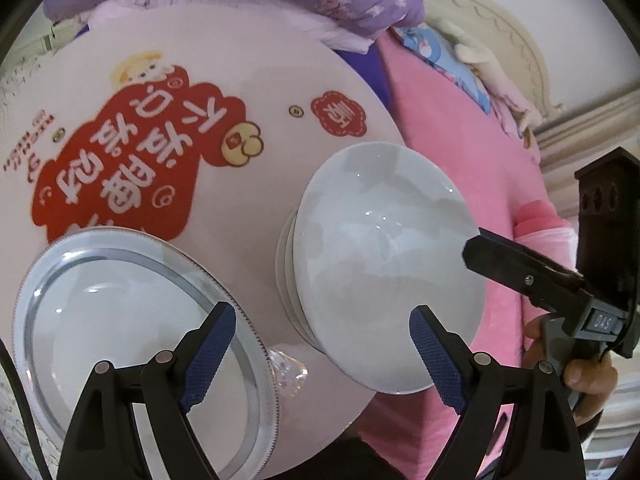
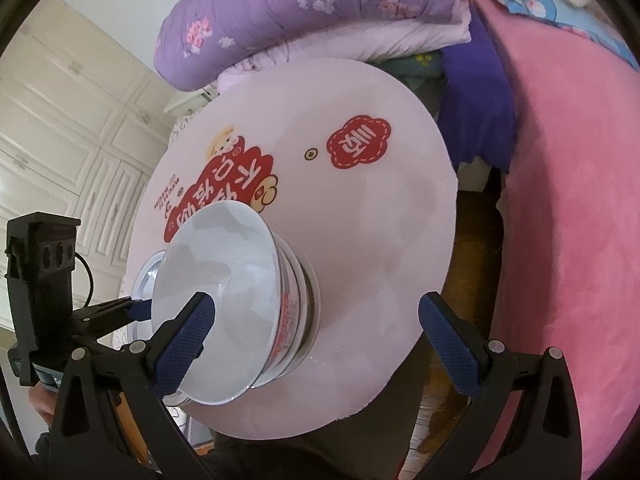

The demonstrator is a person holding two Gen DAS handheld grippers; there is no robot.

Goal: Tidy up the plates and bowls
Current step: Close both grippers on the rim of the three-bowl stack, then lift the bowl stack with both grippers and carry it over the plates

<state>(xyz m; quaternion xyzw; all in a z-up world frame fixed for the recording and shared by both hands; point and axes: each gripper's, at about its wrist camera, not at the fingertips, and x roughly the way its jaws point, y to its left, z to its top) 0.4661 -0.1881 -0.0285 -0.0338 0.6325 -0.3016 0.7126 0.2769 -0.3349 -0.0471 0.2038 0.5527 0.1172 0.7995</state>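
A round pink table, printed with a red patch of white characters, fills the space ahead of both tongs, with a pink bed cover beyond its right edge and a folded purple quilt past its far side. On the table, straight ahead of the left gripper and slightly to the right of its blue pads, stands a stack of white bowls, the top bowl wide and empty, the lower ones showing only their rims. To the left, under the left pad of that gripper, lies a clear glass plate with a ribbed rim, near the stack but apart from it. The left gripper's jaws stand wide apart with nothing between them. The right gripper also stands fully spread and grips nothing; its left pad overlaps the near rim of the top bowl in its own view, though contact cannot be told, and its right pad hangs over bare table. A hand holds the right gripper's handle at the right of the stack.
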